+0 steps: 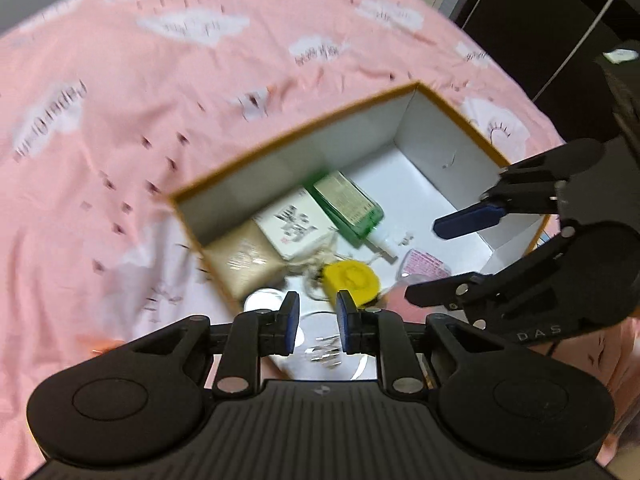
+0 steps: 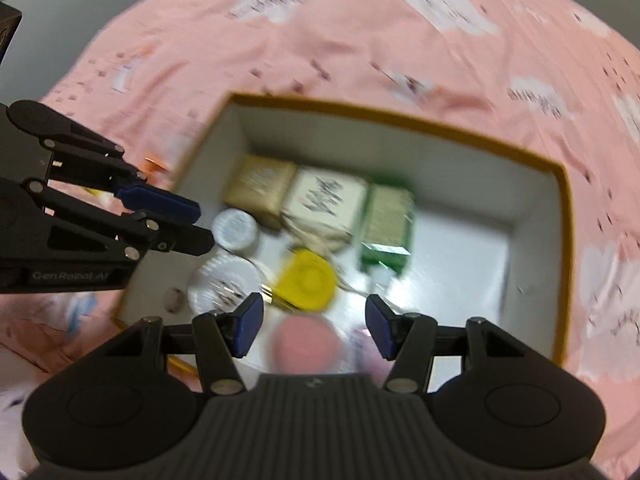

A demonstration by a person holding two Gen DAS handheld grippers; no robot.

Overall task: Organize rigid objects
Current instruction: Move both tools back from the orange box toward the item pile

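Observation:
An open box (image 1: 304,128) (image 2: 400,118) with a yellow-brown rim and white inside lies on the pink bedsheet. In it are a tan packet (image 1: 244,260) (image 2: 260,182), a white printed box (image 1: 294,224) (image 2: 324,200), a green bottle (image 1: 348,204) (image 2: 386,224), a yellow round lid (image 1: 352,280) (image 2: 308,280), white round jars (image 2: 234,230) and a pink round item (image 2: 306,344). My left gripper (image 1: 318,322) hovers over the box's near end, jaws a little apart and empty. My right gripper (image 2: 314,326) is open above the pink item, holding nothing.
The pink cloud-print bedsheet (image 1: 120,120) (image 2: 360,20) spreads around the box. Dark furniture (image 1: 560,20) stands past the bed's far right edge. Each gripper shows in the other's view, at the right (image 1: 452,256) and at the left (image 2: 196,224).

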